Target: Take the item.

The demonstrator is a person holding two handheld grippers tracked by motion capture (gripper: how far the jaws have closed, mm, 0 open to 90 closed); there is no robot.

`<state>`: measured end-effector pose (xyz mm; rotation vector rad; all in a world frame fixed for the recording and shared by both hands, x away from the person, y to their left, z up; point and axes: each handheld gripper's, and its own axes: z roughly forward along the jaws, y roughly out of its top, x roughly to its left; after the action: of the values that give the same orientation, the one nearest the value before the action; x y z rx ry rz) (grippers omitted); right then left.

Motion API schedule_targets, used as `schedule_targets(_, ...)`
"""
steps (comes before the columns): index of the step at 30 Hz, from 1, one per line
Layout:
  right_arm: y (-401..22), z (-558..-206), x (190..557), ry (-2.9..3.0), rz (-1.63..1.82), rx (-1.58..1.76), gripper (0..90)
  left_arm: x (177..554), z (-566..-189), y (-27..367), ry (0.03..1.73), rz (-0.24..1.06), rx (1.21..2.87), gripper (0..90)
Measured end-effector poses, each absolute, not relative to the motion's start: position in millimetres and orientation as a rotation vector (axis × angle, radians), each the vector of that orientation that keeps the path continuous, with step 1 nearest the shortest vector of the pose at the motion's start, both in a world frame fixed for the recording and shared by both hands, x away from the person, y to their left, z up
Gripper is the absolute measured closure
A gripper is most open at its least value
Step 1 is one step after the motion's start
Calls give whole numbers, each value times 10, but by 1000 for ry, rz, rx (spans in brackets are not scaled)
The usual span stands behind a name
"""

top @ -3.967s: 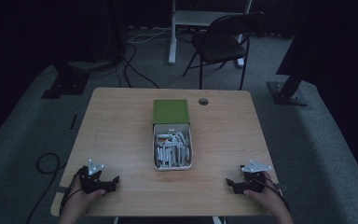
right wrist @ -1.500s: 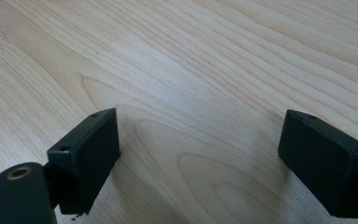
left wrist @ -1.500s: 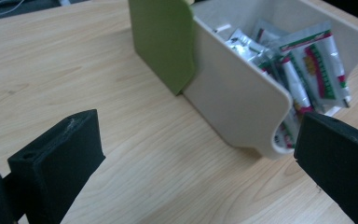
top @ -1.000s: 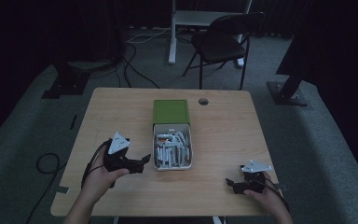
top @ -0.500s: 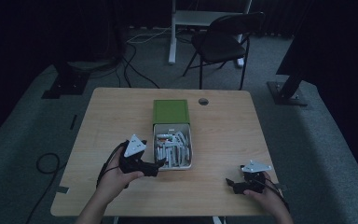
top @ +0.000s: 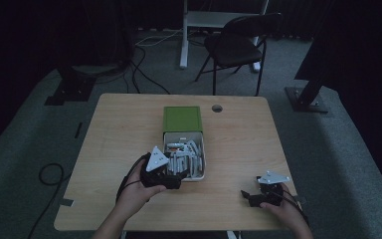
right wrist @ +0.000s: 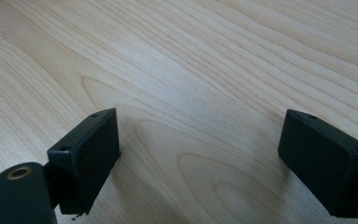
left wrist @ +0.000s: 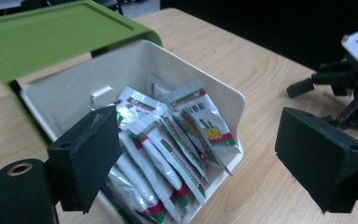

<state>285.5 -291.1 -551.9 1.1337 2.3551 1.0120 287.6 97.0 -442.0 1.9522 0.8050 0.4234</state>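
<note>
Best to come down over one top packet (left wrist: 193, 109), closing on a single edge rather than a bunch, clear of the white box (left wrist: 223, 95) wall. Left gripper (left wrist: 200, 158) wide open at the box's near corner, holding nothing. Right gripper (right wrist: 200, 163) wide open, empty, low over the table (right wrist: 191, 70), right of the box.

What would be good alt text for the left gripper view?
The left gripper, jaws wide open, is poised over a white box full of small foil packets with red and green print. The box's green lid stands open behind, and the right gripper rests farther off on the wooden table.
</note>
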Motion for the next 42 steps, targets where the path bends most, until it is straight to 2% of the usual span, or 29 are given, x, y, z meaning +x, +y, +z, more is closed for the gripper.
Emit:
schedule_targets(9,-2911,-5519,2855,2355,1011,1132,123,2922,-4550,772,796,408,1966,164)
schedule_targets(18,-2911,-5519,2855,2354,1014,1134,123,2975,-4704,635,810,411,1974,349)
schedule_targets(24,-2911,-5519,2855,2355,1013,1133,123,3008,-4785,578,807,441,2014,394)
schedule_targets(28,-2912,-5519,2856,2356,1013,1132,123,3031,-4808,547,846,407,2020,434)
schedule_targets(29,-2912,-5519,2856,2356,1013,1132,123,3035,-4814,534,841,400,2023,496)
schedule_targets(38,-2912,-5519,2855,2355,1013,1133,123,3096,-4840,443,904,437,2054,500)
schedule_targets(42,-2911,-5519,2855,2355,1013,1132,124,3135,-4860,389,921,451,2074,552)
